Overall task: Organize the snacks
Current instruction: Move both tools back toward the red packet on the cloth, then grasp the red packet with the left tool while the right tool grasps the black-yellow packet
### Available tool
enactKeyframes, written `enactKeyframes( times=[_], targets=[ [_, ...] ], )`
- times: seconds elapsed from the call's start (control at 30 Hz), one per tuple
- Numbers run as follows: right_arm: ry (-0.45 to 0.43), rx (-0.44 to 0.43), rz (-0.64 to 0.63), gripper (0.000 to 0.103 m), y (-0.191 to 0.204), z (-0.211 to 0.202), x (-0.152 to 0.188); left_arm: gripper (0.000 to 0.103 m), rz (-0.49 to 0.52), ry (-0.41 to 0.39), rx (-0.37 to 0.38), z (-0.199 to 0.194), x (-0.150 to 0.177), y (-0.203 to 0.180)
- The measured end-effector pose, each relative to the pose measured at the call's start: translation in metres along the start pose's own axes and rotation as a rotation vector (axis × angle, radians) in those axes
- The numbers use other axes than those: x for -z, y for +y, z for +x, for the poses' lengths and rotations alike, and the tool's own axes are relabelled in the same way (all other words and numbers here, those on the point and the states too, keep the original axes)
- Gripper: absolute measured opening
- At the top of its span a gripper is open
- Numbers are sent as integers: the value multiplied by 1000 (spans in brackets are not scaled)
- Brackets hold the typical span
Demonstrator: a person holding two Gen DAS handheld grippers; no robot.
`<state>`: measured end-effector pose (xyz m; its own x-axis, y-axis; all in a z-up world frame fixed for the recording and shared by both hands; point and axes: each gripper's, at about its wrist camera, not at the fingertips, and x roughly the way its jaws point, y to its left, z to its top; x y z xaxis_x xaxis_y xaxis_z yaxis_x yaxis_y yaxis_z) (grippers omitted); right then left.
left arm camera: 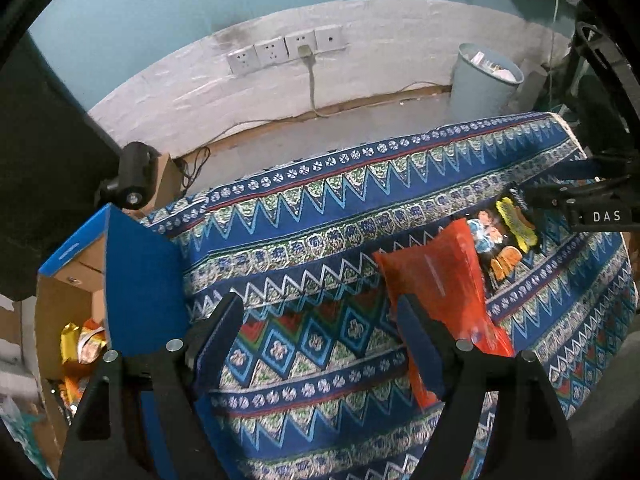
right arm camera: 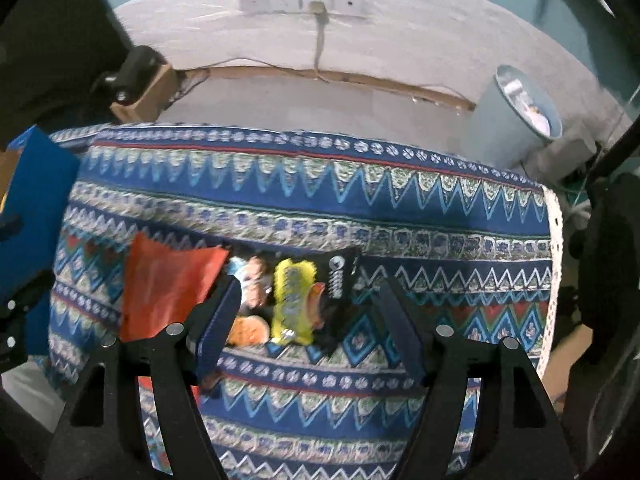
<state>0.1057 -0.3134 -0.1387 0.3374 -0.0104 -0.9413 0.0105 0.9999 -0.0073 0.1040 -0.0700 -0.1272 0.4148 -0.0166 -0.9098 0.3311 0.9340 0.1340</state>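
An orange-red snack packet [left arm camera: 436, 276] lies flat on the patterned cloth [left arm camera: 320, 208]. A black cartoon snack bag [left arm camera: 504, 240] with a yellow patch lies just right of it. My left gripper [left arm camera: 316, 308] hangs open over bare cloth, and its right finger overlaps the orange-red packet's lower edge. My right gripper [right arm camera: 308, 286] is open above the black bag [right arm camera: 296, 300], which shows between its fingers without being pressed. The orange-red packet [right arm camera: 168, 288] sits left of that gripper's left finger. In the left wrist view the right gripper [left arm camera: 536, 184] reaches in from the right edge over the black bag.
A cardboard box with blue flaps [left arm camera: 136, 272] stands off the cloth's left end, with yellow and orange packets [left arm camera: 80, 344] inside. A pale bin [left arm camera: 484, 80] stands on the floor beyond the far right corner. A small black device [left arm camera: 132, 176] sits far left by a wall with sockets.
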Motion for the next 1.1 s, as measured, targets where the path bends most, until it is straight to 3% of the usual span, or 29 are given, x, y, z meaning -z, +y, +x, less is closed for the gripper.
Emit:
enactKeyframes(
  times=[0.27,0.53,0.8,1.1],
  targets=[
    [44,0,34,72,-17,40,-19,80,-25,56,20,38,-19,-5],
    [90,40,16,72,-24,63,-21,80,7,72,31,49,-18,-15],
    [157,96,40,72,-43,60,6,80,8,79,66,44,-16,-24],
    [193,79,82,72,-54,48,56,85,-28,111,141,37,-8,-41]
  ],
)
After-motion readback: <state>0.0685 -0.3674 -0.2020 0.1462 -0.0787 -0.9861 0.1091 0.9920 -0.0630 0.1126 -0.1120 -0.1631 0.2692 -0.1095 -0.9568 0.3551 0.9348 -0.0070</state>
